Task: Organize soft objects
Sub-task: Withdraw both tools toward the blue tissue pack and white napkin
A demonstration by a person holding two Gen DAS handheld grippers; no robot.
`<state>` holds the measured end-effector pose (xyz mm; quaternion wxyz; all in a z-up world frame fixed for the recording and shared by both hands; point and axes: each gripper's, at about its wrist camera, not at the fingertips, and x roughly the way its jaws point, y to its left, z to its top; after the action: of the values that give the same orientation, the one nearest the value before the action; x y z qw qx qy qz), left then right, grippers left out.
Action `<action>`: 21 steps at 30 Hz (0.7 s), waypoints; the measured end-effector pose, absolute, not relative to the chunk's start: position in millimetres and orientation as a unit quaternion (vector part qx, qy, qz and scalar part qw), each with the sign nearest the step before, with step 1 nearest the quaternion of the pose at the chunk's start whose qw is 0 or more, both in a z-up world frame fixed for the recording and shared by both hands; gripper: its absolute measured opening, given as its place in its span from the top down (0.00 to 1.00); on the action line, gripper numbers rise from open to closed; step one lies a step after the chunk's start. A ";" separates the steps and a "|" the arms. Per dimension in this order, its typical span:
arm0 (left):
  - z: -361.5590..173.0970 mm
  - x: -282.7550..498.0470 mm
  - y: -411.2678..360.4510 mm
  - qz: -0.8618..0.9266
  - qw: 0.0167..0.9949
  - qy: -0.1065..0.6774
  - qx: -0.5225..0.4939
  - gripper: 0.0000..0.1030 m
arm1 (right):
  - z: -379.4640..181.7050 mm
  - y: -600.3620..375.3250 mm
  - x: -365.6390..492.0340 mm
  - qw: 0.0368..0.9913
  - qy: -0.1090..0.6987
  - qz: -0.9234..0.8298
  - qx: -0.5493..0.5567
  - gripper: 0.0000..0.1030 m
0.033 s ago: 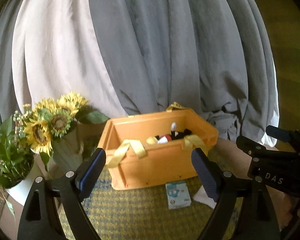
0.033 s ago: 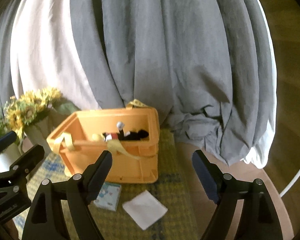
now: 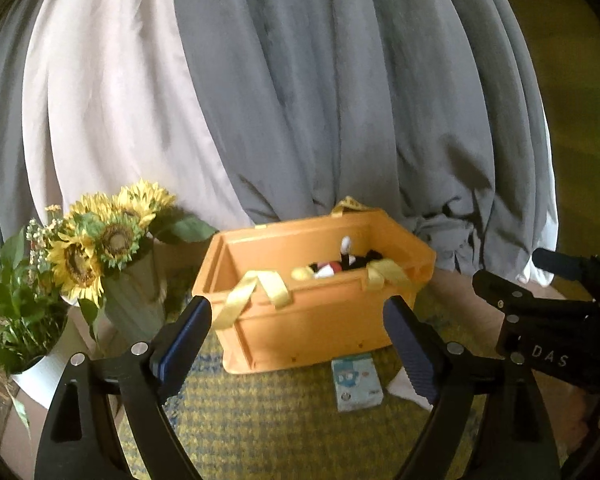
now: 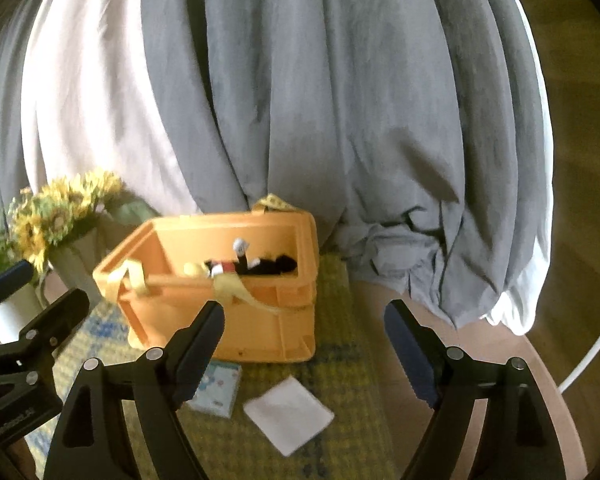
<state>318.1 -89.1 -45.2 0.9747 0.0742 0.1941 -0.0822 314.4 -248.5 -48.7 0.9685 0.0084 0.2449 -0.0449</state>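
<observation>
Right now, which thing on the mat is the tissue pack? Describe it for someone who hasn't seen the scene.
Find the orange crate standing on the yellow-green mat before the grey curtain. Two flat items lie on the mat just in front of it. The tissue pack is the pale blue printed one nearer the crate; its neighbour is a plain white square.

White letters "DAS" on black body of right gripper (image 3: 550, 360), at right edge of left wrist view. Pale lettering on black body of left gripper (image 4: 14, 420), lower left of right wrist view: blurred, unreadable. Small blue-white packet (image 3: 356, 382) on mat (image 3: 284, 432): print too blurred.
</observation>
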 end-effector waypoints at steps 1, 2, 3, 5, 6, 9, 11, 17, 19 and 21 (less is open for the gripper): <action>-48.5 317.3 -89.8 -0.082 0.974 0.198 0.078 0.14 | -51.5 -248.5 313.3 0.968 0.248 -0.045 0.007 0.19; -52.0 316.7 -90.4 -0.082 0.972 0.203 0.081 0.14 | -54.3 -248.5 312.3 0.967 0.252 -0.045 0.005 0.19; -55.9 316.6 -90.8 -0.085 0.971 0.208 0.080 0.14 | -57.6 -248.5 311.5 0.965 0.257 -0.046 0.002 0.19; -63.1 317.2 -91.4 -0.091 0.968 0.220 0.077 0.14 | -64.5 -249.6 310.1 0.962 0.268 -0.047 0.001 0.19; -67.6 317.4 -92.0 -0.094 0.967 0.226 0.075 0.13 | -67.3 -250.3 309.9 0.961 0.272 -0.045 0.002 0.19; -80.7 319.1 -94.8 -0.100 0.962 0.243 0.078 0.13 | -78.7 -251.9 311.6 0.956 0.292 -0.041 0.007 0.19; -88.5 321.1 -96.1 -0.103 0.958 0.256 0.077 0.13 | -86.5 -253.2 313.0 0.952 0.305 -0.040 0.009 0.19; -112.1 329.2 -101.7 -0.117 0.946 0.290 0.081 0.13 | -110.4 -256.4 322.3 0.939 0.343 -0.031 0.014 0.19; -120.5 332.5 -103.7 -0.121 0.942 0.301 0.085 0.13 | -118.8 -256.4 326.3 0.934 0.356 -0.026 0.012 0.19; -128.7 335.6 -106.3 -0.125 0.938 0.310 0.088 0.13 | -125.4 -256.2 328.8 0.931 0.364 -0.025 0.007 0.19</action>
<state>335.6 -106.3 -128.7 0.9383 0.0882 0.3103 -0.1249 328.8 -256.2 -125.4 0.9310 0.0066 0.3641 -0.0249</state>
